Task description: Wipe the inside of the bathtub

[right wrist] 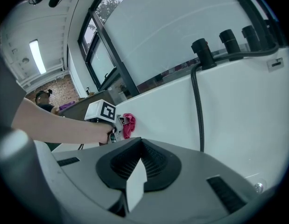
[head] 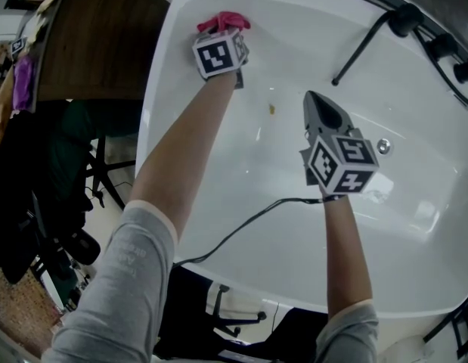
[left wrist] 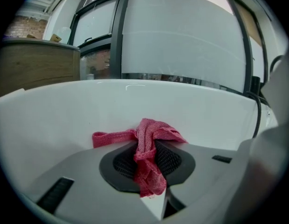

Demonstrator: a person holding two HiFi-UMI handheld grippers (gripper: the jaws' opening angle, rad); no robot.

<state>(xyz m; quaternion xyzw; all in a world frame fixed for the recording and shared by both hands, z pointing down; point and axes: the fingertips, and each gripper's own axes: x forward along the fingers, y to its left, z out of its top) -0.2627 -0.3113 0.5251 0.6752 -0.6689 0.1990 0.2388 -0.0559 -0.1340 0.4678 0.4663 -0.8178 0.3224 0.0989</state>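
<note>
White bathtub [head: 415, 263], glossy and smooth, seen from steeply above. High on its inner wall at the left, just under the rim, a bunched pink cloth [head: 223, 22] pressed against the white surface. On the tub floor, a small brownish spot [head: 271, 109]; well apart to the right, a round chrome fitting [head: 383, 146]. Along the far right rim, three black fittings [head: 406, 19] in a row, with a black hose [head: 358, 51] slanting down from the first into the basin. Over the near wall and rim, a thin black cable [head: 241, 229].
</note>
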